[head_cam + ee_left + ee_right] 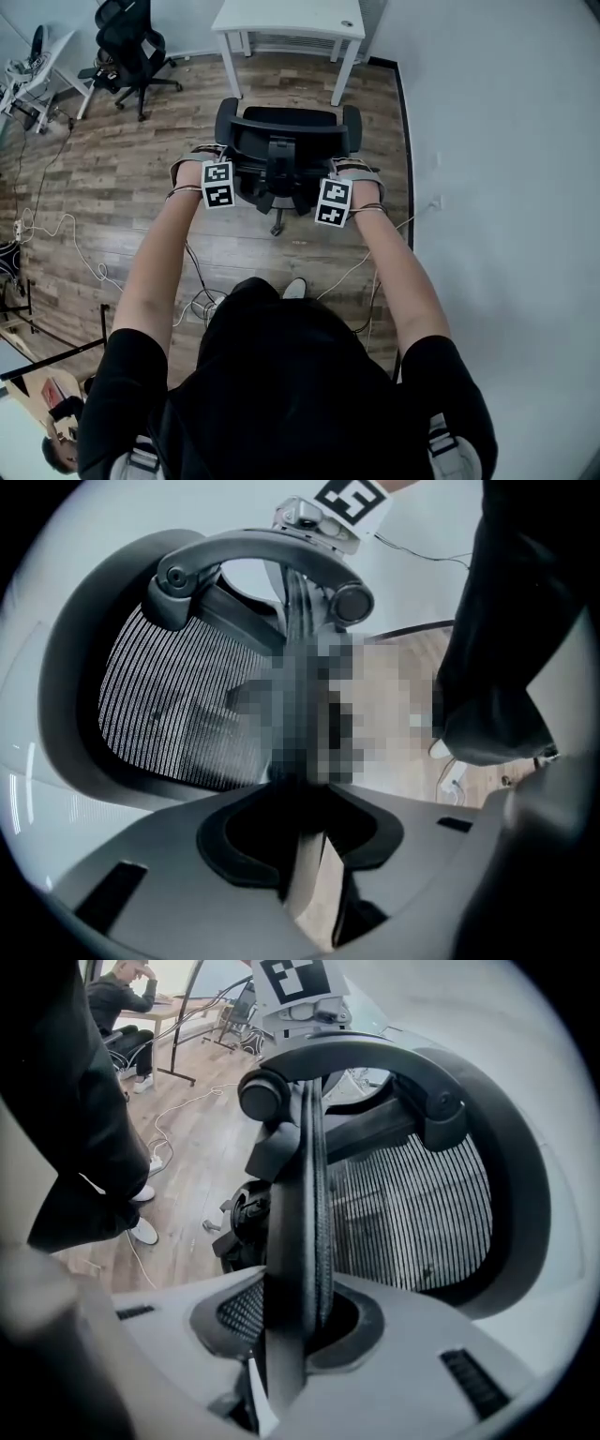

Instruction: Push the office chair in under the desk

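The black mesh office chair [281, 150] stands on the wood floor just short of the white desk [286, 23], its back toward me. My left gripper [217, 183] grips the left edge of the backrest and my right gripper [335, 200] grips the right edge. In the left gripper view the left gripper [300, 846] has the backrest's rim running up between its jaws, beside the mesh [178, 705]. The right gripper view shows the right gripper [291, 1326] clamped on the dark rim [291, 1194], with the mesh [412, 1213] to its right. The chair's seat is hidden by the backrest.
A second black chair [131, 47] stands at the back left. White cables [66, 234] trail over the floor on the left and near my feet. A white wall [506, 141] runs close along the right. A person [117, 997] sits at a table behind me.
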A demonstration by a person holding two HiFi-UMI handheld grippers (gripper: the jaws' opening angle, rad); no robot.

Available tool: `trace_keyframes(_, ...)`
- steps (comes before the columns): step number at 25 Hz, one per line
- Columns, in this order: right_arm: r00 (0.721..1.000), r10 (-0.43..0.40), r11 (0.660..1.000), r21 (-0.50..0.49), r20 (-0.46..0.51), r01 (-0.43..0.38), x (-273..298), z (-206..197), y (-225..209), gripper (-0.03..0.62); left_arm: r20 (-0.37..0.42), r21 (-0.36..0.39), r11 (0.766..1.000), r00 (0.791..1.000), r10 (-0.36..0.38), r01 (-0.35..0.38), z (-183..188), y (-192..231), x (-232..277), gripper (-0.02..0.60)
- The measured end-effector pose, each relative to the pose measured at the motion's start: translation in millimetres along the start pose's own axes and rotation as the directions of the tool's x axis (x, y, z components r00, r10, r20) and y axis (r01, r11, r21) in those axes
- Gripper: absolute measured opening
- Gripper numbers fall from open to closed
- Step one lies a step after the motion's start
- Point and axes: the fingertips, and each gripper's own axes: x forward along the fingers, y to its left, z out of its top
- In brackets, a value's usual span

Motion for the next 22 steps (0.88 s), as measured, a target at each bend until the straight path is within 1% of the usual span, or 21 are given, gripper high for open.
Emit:
trace_keyframes(4,1.0,0.002,1.0,0.005,-0.002,-0.001,13.1,0.7,-18.5,0.097,0.002,0.009,1.0,1.0,-0.009,0.009,-6.6,20.2,10.7,0.123)
trace_keyframes(7,1.0,-0.007,1.0,0.004,-0.008,0.007,22.7,6.0,-36.8,0.097,0.015,0.017,1.0,1.0,-0.003,0.003,-16.3,39.0,16.3,0.124)
trace_keyframes(12,1.0,0.009,1.0,0.021,-0.014,-0.009,42.1,13.6,-59.2,0.097,0.038,0.028,1.0,0.999,-0.015,0.014,-30.5,65.0,32.4,0.124)
trace_keyframes(22,0.999,0.004,0.998,0.057,-0.046,-0.002,89.2,35.4,-125.0,0.097,0.062,0.066,0.998,0.998,0.004,-0.008,-71.5,140.6,69.6,0.124)
